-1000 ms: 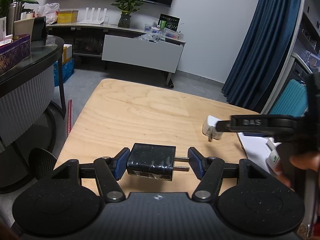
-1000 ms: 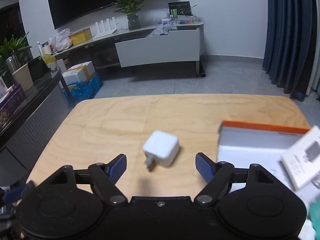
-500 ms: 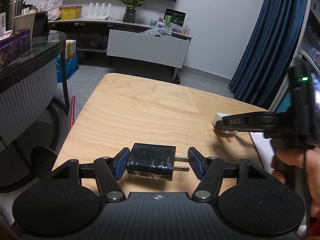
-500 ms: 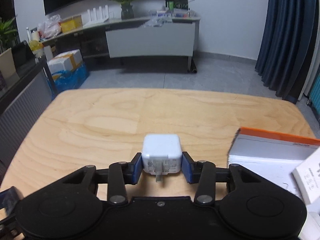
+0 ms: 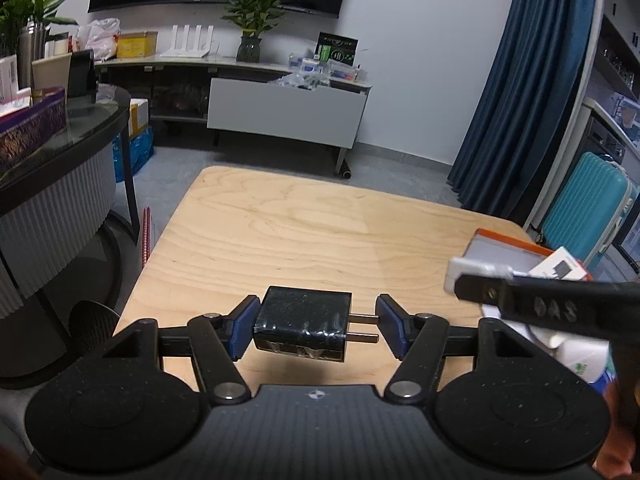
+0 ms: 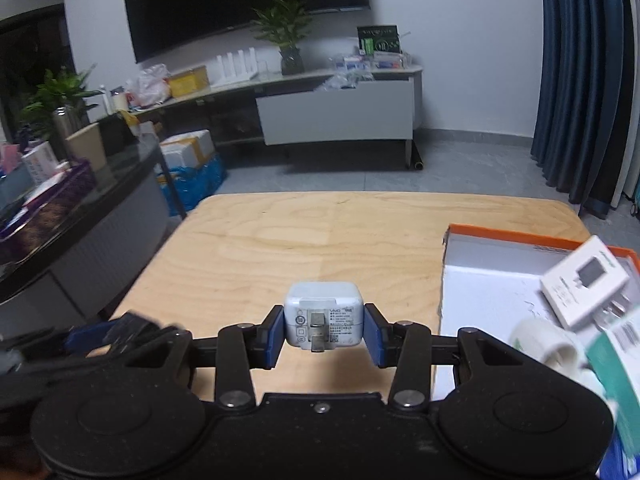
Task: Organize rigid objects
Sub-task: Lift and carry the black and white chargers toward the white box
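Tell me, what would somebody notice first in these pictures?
Each claw grips a charger above the wooden table: the left claw holds a black charger, prongs pointing right, and the right claw holds a white charger. An open orange-edged box of small packages lies at the table's right edge.

Rig look: matte black bodies, blue pads.
My left gripper (image 5: 316, 330) has a speckled black housing with two round discs, a ribbed centre panel carrying a small white emblem, black linkage arms on silver pivot screws, and blue fingertips (image 5: 242, 330). My right gripper (image 6: 324, 336) is the same build: black discs, silver screws on the links and one at centre, blue pads (image 6: 375, 338). From the left wrist view, its finger is a black bar with a screw and embossed lettering, and a patch of skin shows at the lower right corner.
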